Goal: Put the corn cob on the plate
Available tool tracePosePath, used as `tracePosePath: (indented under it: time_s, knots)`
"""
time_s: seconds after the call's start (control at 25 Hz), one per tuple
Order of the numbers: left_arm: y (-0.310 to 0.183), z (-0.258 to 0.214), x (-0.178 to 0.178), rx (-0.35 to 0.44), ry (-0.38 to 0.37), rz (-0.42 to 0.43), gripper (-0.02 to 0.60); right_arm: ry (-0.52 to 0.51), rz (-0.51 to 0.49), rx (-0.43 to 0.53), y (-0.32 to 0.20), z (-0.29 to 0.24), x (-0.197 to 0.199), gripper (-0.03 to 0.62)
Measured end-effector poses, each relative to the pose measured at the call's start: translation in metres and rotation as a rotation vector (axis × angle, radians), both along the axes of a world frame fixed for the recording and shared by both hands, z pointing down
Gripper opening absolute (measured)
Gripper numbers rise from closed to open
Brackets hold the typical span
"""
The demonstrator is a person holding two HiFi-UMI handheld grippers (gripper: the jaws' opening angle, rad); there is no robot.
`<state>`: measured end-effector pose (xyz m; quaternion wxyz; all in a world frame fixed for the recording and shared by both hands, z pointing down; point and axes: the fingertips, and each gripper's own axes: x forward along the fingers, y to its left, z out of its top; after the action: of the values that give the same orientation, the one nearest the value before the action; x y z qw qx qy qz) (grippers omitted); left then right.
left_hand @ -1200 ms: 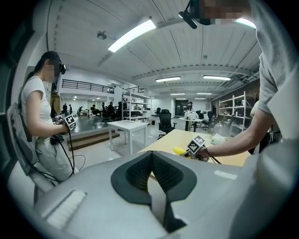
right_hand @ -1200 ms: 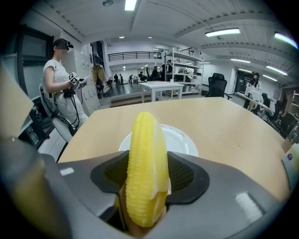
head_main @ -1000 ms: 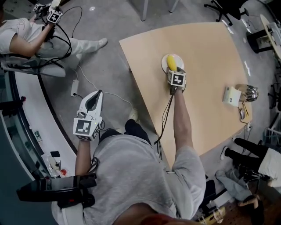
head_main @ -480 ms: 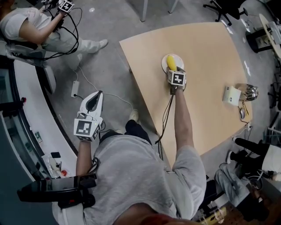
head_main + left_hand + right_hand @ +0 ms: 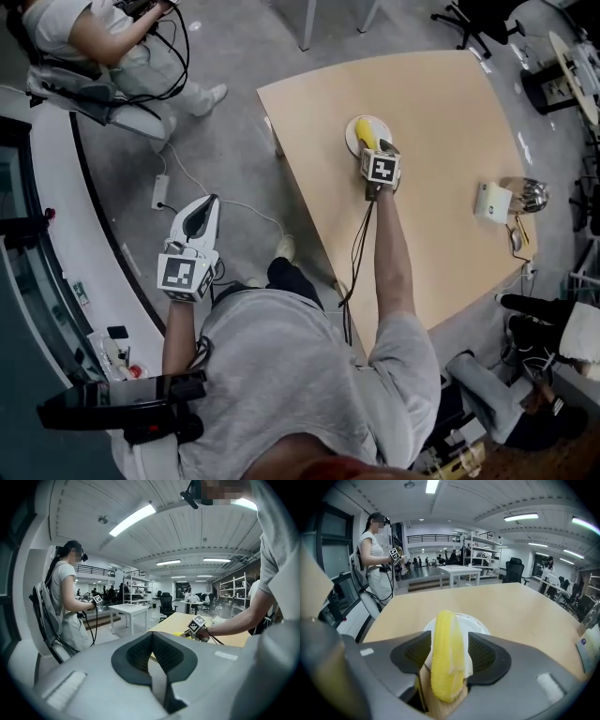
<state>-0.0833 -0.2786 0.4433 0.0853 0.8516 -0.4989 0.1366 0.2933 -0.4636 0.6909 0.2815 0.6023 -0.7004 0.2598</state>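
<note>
Corn cob (image 5: pixel 446 653) gripped by R hand-held gripper (image 5: pixel 377 148) over plate (image 5: pixel 350 136), upper centre; L hand-held gripper (image 5: pixel 204 202) closed, empty, centre-left.

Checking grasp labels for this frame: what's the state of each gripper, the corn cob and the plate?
right gripper: shut on the corn cob
left gripper: shut, nothing between its jaws
corn cob: held between the right jaws, far end over the plate
plate: flat on the table, under the cob's far end
</note>
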Motion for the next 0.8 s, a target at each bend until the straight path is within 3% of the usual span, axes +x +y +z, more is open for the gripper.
tracePosePath:
  time_s: [0.52,0.8]
  knots:
    - [0.019,-0.006,-0.008,0.021,0.013,0.028,0.020,0.004,0.020,0.049,0.031,-0.021,-0.005,0.241]
    - [0.028,-0.008,-0.010,0.032,0.021,0.049,0.020,-0.021,0.057,0.089,0.052,-0.032,-0.003,0.167]
